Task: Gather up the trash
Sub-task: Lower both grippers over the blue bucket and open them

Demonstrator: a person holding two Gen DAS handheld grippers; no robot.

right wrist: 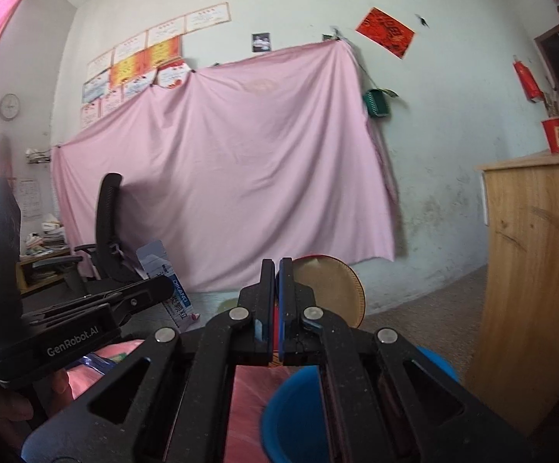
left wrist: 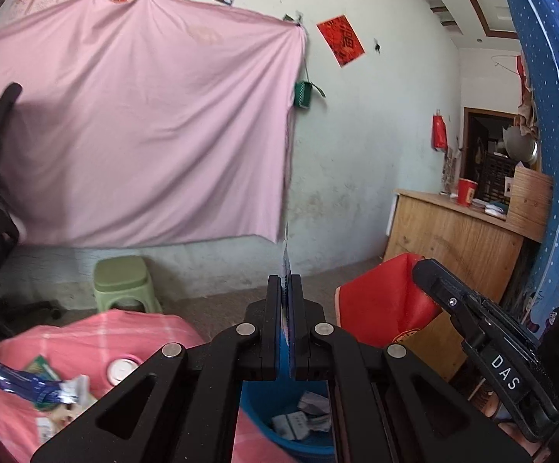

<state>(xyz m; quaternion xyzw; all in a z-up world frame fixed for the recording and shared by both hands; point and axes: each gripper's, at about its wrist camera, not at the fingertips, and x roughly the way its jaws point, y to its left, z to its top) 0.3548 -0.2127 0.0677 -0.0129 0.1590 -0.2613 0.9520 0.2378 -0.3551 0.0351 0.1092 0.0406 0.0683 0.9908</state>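
Both hand-held grippers clamping wrappers

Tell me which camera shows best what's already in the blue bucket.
The left wrist view: it looks down into the blue bucket, where crumpled wrappers lie on the bottom. The right wrist view shows only part of the bucket's rim and wall, blurred, behind the gripper, with no contents visible.
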